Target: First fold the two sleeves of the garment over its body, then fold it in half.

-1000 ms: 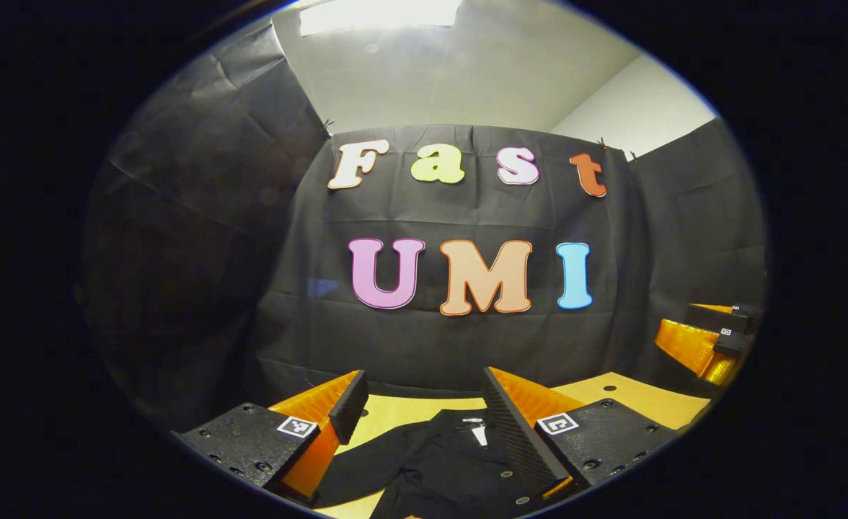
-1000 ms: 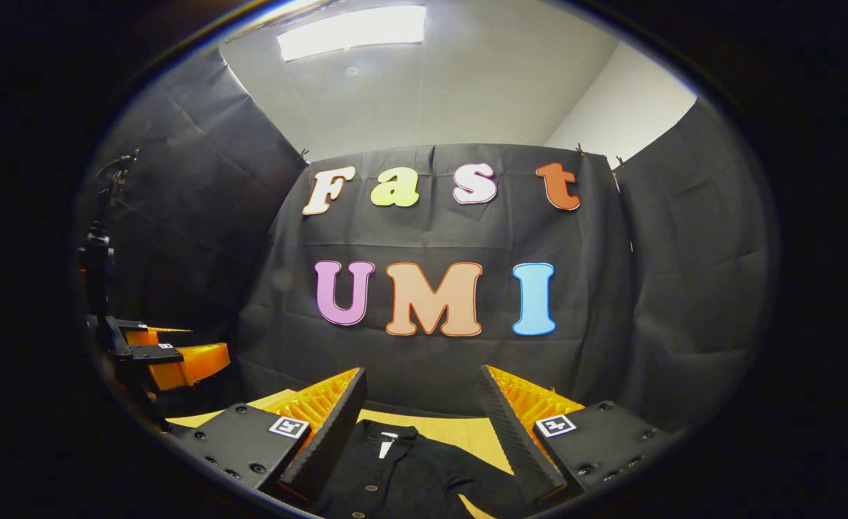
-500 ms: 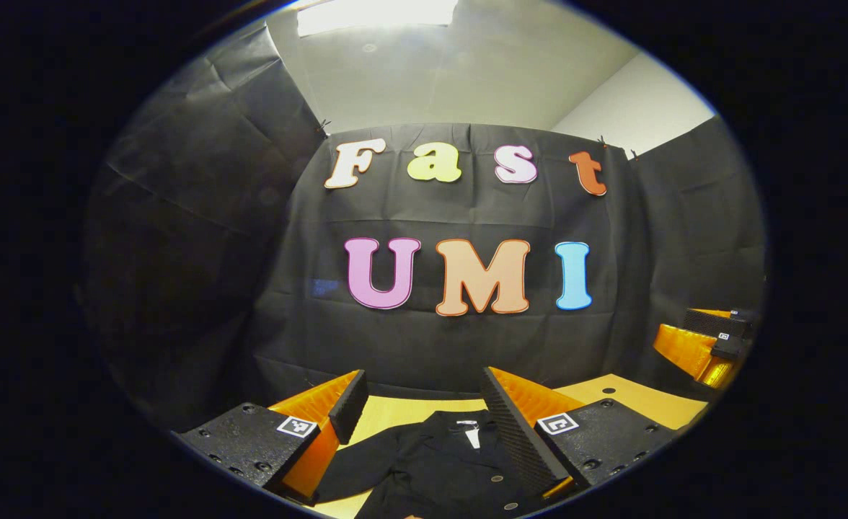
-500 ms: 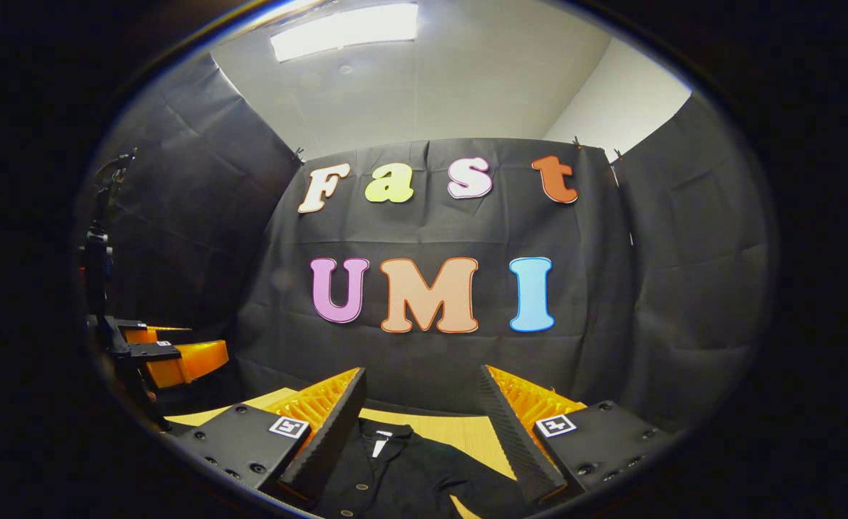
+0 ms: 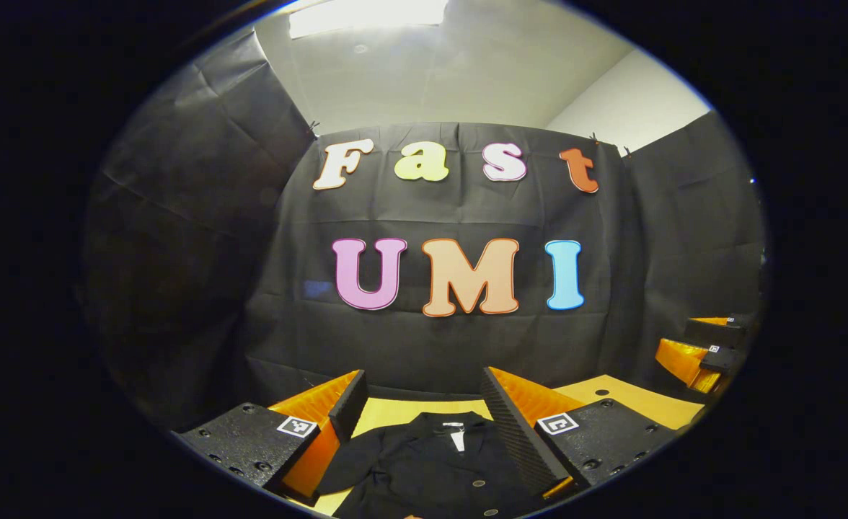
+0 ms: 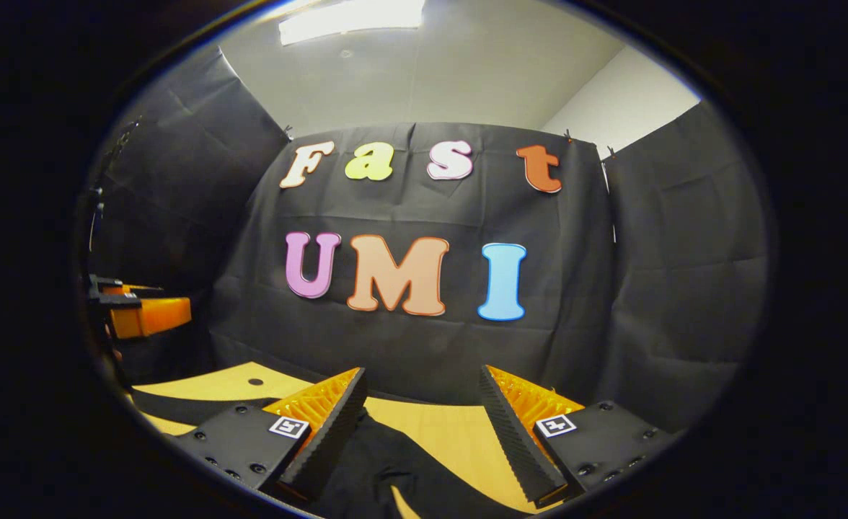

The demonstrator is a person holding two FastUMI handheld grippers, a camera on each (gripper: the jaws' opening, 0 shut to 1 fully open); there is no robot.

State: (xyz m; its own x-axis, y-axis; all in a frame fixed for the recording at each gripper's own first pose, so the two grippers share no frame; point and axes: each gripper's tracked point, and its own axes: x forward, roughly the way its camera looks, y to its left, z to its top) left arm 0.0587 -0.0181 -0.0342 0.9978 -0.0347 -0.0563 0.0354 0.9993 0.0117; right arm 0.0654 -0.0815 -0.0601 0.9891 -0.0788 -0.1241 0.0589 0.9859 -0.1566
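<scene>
Both claws apart, nothing between the fingers. Left gripper (image 5: 424,393) hovering above the shirt (image 5: 424,468), collar end, near the tag (image 5: 457,440) and buttons. Right gripper (image 6: 422,393) above a sleeve (image 6: 395,468) on that side. Shirt flat on the table (image 5: 395,412), dark fabric, neither sleeve folded by the look of it, so task judged at the start.

Risks from here:
- Pinching two layers at once: dark cloth, layer edges hard to read, could drag the body along with the sleeve.
- Grabbing near the collar instead of the cuff: fold would come out crooked.
- Coming down too steep: tips could dig into the table and bunch the fabric.
- Both grippers converging on the middle: possible clash.

View differences:
- Left gripper view: collar, tag, button row, plus right gripper far off at the right edge (image 5: 701,346).
- Right gripper view: sleeve and more bare table, a hole in the table (image 6: 255,381), left gripper far off at the left edge (image 6: 139,313). No collar there.
</scene>
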